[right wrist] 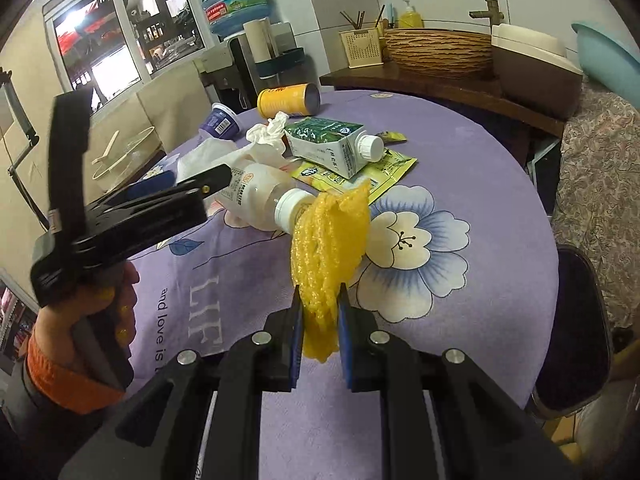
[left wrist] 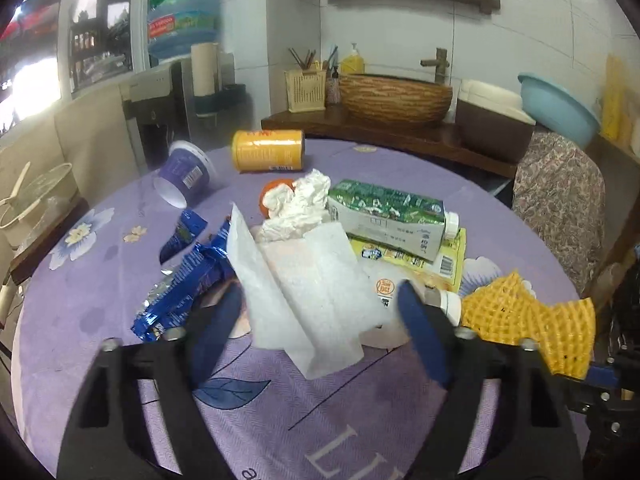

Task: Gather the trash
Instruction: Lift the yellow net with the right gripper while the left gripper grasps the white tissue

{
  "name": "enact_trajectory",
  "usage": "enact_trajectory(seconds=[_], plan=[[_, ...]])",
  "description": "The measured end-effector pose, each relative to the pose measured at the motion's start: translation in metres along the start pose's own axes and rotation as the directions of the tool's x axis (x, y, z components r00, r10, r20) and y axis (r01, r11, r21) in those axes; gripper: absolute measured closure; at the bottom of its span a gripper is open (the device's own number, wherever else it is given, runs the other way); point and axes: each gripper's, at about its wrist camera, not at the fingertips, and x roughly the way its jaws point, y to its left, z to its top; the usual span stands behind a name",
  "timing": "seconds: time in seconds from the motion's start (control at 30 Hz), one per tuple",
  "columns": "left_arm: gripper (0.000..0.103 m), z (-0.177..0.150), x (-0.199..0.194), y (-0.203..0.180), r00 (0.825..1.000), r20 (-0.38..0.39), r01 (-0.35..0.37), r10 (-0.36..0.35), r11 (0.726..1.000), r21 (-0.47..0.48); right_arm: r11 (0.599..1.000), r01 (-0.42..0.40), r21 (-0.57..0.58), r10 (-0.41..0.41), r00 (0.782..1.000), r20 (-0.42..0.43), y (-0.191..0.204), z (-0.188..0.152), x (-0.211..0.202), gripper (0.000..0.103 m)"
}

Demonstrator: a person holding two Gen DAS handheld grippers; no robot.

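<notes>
My right gripper [right wrist: 319, 300] is shut on a yellow foam fruit net [right wrist: 332, 240] and holds it above the purple tablecloth [right wrist: 460, 300]; the net also shows in the left wrist view [left wrist: 528, 316]. My left gripper [left wrist: 320, 304] is open, its jaws on either side of a white paper bag [left wrist: 308, 292] that lies over a white plastic bottle [right wrist: 260, 188]. Beyond lie a crumpled tissue [left wrist: 300, 204], a green milk carton [left wrist: 392, 216], a blue snack wrapper [left wrist: 188, 284], a purple cup [left wrist: 184, 172] and a yellow can [left wrist: 268, 150].
A yellow flat packet [left wrist: 440, 258] lies under the carton, an orange thing [left wrist: 266, 196] behind the tissue. A wooden counter [left wrist: 400, 136] with a basin, a chopstick holder and a blue bowl stands behind the table. A floral-covered chair [left wrist: 560, 200] is at the right edge.
</notes>
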Motion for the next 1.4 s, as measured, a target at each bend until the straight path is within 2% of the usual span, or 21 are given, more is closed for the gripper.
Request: enact_trajectory(seconds=[0.03,0.07,0.1,0.17,0.27,0.53,0.73,0.9,1.13,1.23,1.4], plan=[[0.051,0.000,0.004,0.002,1.000,-0.016,0.026,-0.026,1.000,-0.015,1.000,0.000,-0.003,0.000,1.000,0.002,0.001,0.000,0.000,0.087],[0.067,-0.001,0.007,0.003,0.999,-0.025,0.040,-0.040,0.999,-0.026,1.000,-0.004,-0.003,0.004,1.000,0.001,0.001,0.000,0.001,0.087],[0.079,-0.002,0.009,0.005,0.998,-0.032,0.043,-0.044,0.998,-0.041,1.000,-0.008,0.000,0.008,1.000,0.001,0.001,-0.001,0.000,0.087],[0.093,-0.005,0.006,0.009,0.998,-0.019,0.050,-0.052,0.996,-0.070,1.000,-0.008,-0.005,0.008,1.000,0.007,0.003,-0.002,-0.001,0.087],[0.101,-0.010,-0.002,0.014,0.998,0.008,0.056,-0.056,0.995,-0.083,1.000,0.006,-0.028,-0.005,1.000,0.021,0.006,-0.005,-0.003,0.087],[0.101,-0.016,-0.047,0.021,0.992,0.099,0.084,-0.079,0.995,-0.047,1.000,-0.005,-0.024,0.005,1.000,0.020,0.004,-0.010,-0.002,0.087],[0.101,-0.013,-0.084,0.013,0.978,0.171,0.121,-0.118,0.993,-0.007,0.999,-0.004,-0.034,0.005,1.000,0.031,0.006,-0.013,-0.009,0.087],[0.101,-0.002,-0.114,-0.003,0.959,0.223,0.174,-0.174,0.985,0.021,0.999,0.005,-0.041,-0.002,0.998,0.067,0.001,-0.015,-0.026,0.087],[0.101,0.019,-0.142,-0.045,0.928,0.266,0.243,-0.261,0.965,0.100,0.999,0.034,-0.022,-0.031,0.991,0.134,-0.024,-0.018,-0.060,0.087],[0.101,0.028,-0.145,-0.068,0.912,0.257,0.298,-0.320,0.947,0.124,0.999,0.050,0.007,-0.050,0.987,0.156,-0.042,-0.019,-0.073,0.087],[0.101,0.042,-0.137,-0.116,0.891,0.229,0.356,-0.393,0.916,0.187,0.991,0.120,0.065,-0.129,0.975,0.178,-0.080,-0.021,-0.090,0.087]])
